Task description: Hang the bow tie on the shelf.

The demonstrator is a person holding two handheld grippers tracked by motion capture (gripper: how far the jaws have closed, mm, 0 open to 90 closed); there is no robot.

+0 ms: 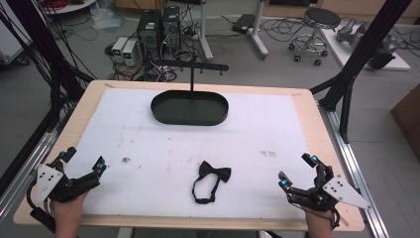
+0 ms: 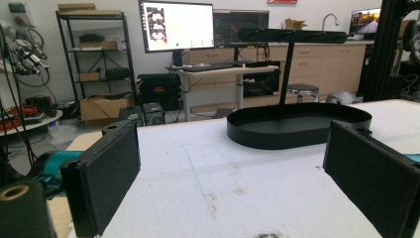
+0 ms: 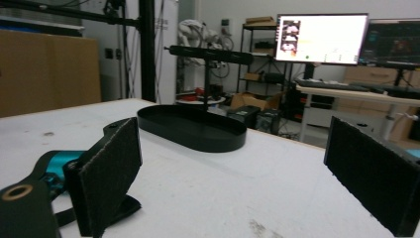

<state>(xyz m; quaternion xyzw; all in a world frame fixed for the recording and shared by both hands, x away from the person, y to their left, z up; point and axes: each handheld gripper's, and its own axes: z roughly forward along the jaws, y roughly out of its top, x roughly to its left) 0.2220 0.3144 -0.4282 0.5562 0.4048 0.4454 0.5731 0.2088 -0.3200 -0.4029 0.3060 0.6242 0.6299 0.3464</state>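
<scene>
Black bow tie (image 1: 214, 173), bow far-right, strap loop trailing near-left.

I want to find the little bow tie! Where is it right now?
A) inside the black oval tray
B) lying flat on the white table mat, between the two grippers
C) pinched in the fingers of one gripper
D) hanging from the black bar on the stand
B: the high view shows the bow tie lying on the white mat, between the left gripper and the right gripper, both open and apart from it.
</scene>
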